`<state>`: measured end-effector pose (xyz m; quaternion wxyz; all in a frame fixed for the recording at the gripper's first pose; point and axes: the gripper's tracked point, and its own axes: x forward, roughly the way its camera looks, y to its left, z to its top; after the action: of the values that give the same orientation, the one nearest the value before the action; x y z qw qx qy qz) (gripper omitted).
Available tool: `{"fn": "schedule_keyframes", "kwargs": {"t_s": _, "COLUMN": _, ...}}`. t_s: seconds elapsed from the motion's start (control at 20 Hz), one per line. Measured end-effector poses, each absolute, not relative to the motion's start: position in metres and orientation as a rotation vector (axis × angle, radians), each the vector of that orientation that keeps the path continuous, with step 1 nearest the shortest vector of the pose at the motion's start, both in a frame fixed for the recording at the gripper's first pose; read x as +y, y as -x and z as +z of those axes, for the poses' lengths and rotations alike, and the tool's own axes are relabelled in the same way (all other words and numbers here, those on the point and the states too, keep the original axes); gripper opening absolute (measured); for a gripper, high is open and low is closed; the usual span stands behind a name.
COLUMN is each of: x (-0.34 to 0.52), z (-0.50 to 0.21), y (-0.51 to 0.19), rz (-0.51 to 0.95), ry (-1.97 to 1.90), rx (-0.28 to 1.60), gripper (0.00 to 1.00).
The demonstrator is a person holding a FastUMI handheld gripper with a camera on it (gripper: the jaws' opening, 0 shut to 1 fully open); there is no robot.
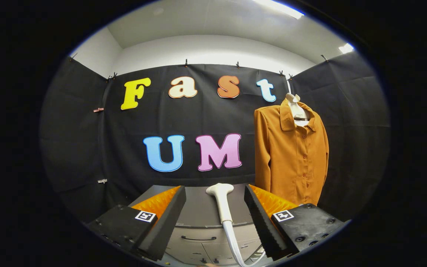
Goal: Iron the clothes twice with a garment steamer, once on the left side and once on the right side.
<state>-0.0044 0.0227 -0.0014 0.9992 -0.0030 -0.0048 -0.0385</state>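
My gripper (pixel 215 211) hung spread wide, its fingers touching nothing. Between them stood the white garment steamer head (pixel 221 198), handle running upright, hose trailing down over the grey cabinet (pixel 198 207). The orange shirt (pixel 291 155) hung beyond my right finger, past the cabinet's far right corner.

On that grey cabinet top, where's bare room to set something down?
Bare grey top lies left of the white steamer, which sits between the open gripper's fingers, apart from both. Right of the steamer, toward the orange shirt, the strip is narrower and crowded.
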Motion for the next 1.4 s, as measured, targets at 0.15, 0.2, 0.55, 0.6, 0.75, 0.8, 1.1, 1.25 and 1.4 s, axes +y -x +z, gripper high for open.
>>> {"fn": "schedule_keyframes", "kwargs": {"t_s": 0.15, "x": 0.027, "z": -0.002, "y": 0.003, "rz": -0.095, "ry": 0.012, "rx": -0.012, "gripper": 0.98}}
{"fn": "schedule_keyframes", "kwargs": {"t_s": 0.2, "x": 0.028, "z": -0.002, "y": 0.002, "rz": -0.103, "ry": 0.011, "rx": -0.012, "gripper": 0.98}}
{"fn": "schedule_keyframes", "kwargs": {"t_s": 0.55, "x": 0.029, "z": -0.014, "y": -0.029, "rz": -0.117, "ry": -0.001, "rx": 0.029, "gripper": 0.99}}
{"fn": "schedule_keyframes", "kwargs": {"t_s": 0.6, "x": 0.028, "z": -0.017, "y": -0.036, "rz": -0.109, "ry": -0.003, "rx": 0.039, "gripper": 0.99}}
{"fn": "schedule_keyframes", "kwargs": {"t_s": 0.75, "x": 0.023, "z": -0.029, "y": -0.066, "rz": -0.086, "ry": 0.003, "rx": 0.078, "gripper": 0.99}}
{"fn": "schedule_keyframes", "kwargs": {"t_s": 0.8, "x": 0.021, "z": -0.033, "y": -0.078, "rz": -0.077, "ry": 0.002, "rx": 0.095, "gripper": 0.98}}
{"fn": "schedule_keyframes", "kwargs": {"t_s": 1.1, "x": -0.002, "z": -0.067, "y": -0.143, "rz": -0.060, "ry": 0.021, "rx": 0.201, "gripper": 0.99}}
{"fn": "schedule_keyframes", "kwargs": {"t_s": 1.25, "x": -0.007, "z": -0.090, "y": -0.168, "rz": -0.058, "ry": 0.028, "rx": 0.271, "gripper": 0.99}}
{"fn": "schedule_keyframes", "kwargs": {"t_s": 1.4, "x": -0.010, "z": -0.110, "y": -0.187, "rz": -0.058, "ry": 0.038, "rx": 0.337, "gripper": 0.99}}
